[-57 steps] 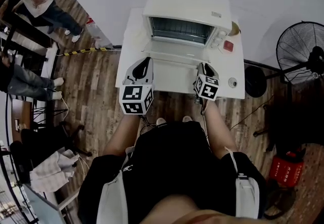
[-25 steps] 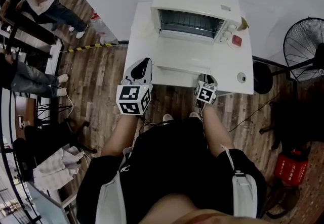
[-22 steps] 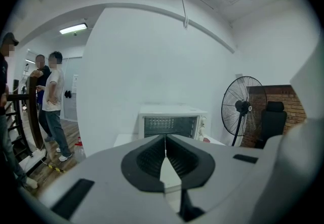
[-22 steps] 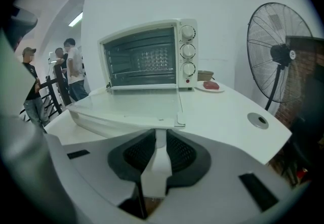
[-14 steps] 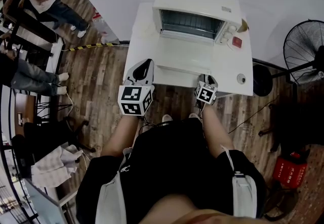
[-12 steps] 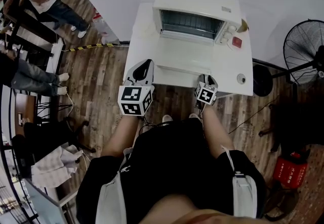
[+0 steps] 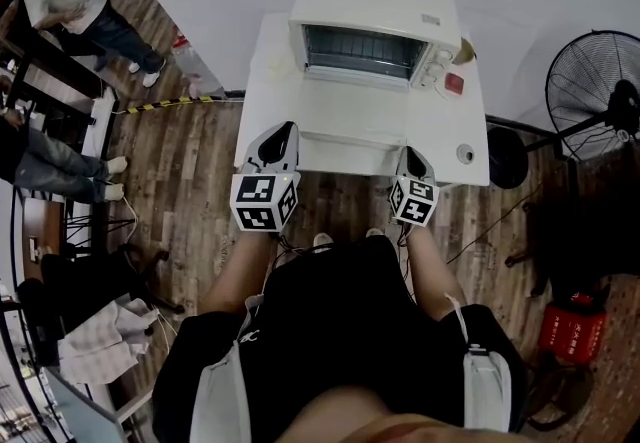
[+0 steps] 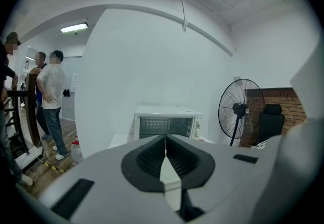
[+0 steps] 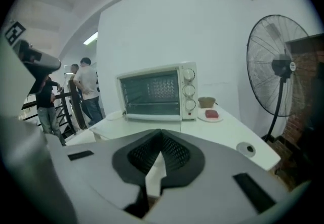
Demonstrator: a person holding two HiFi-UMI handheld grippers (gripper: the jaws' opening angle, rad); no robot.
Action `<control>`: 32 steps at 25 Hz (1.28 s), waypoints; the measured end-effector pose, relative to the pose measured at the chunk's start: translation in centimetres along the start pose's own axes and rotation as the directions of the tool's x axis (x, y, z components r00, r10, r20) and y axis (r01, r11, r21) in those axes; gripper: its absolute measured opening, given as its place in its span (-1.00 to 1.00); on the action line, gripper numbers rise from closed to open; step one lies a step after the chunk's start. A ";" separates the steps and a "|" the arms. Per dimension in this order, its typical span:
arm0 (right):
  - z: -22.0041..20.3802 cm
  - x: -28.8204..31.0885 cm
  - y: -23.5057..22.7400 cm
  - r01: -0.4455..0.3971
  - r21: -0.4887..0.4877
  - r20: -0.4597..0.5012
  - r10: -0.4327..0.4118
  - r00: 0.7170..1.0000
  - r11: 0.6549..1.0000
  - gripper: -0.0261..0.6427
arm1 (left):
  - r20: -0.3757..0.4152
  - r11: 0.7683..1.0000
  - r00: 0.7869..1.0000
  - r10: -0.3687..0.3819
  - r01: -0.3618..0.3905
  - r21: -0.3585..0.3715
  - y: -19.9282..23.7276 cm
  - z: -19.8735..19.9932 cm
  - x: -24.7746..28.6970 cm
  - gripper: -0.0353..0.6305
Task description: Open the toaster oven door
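The left gripper [image 7: 285, 137] hovers over the desk's [image 7: 268, 81] near edge, its jaws pressed together with nothing between them. Ahead of them and a little to the right, well apart, the toaster oven [image 7: 375, 16] stands at the back of the desk. Its door [image 7: 352, 113] lies dropped flat toward the jaws, and the rack inside shows. The right gripper [image 7: 412, 155] is at the same edge, its jaws closing tip to tip on nothing, with the oven ahead and left of them.
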State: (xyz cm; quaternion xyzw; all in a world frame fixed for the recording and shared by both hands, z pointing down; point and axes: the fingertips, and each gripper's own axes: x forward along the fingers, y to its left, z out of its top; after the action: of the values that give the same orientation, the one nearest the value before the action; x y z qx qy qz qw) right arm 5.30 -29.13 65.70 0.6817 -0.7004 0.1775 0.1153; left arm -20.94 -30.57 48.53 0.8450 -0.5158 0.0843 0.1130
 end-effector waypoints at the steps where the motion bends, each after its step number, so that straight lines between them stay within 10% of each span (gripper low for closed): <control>1: 1.6 -0.5 0.1 -0.005 -0.005 0.035 0.005 0.999 1.000 -0.92 | 0.004 1.000 1.000 -0.004 0.004 -0.002 -0.1 0.1 0.1 -0.84; 14: 18.5 -6.4 2.3 -0.023 -0.066 0.362 0.045 0.931 0.998 -0.92 | 0.062 1.000 0.998 -0.022 0.022 0.002 -0.7 2.4 1.4 -0.84; 32: 19.9 -7.2 3.4 -0.023 -0.064 0.390 0.046 0.920 0.998 -0.92 | 0.092 0.999 0.995 -0.037 0.037 0.007 0.2 3.7 1.6 -0.84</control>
State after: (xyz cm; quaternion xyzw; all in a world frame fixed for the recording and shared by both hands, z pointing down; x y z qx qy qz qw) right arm 3.80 -30.60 44.32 0.6872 -0.7261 0.0196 -0.0104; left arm -20.30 -33.12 45.40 0.8577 -0.5044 0.0446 0.0886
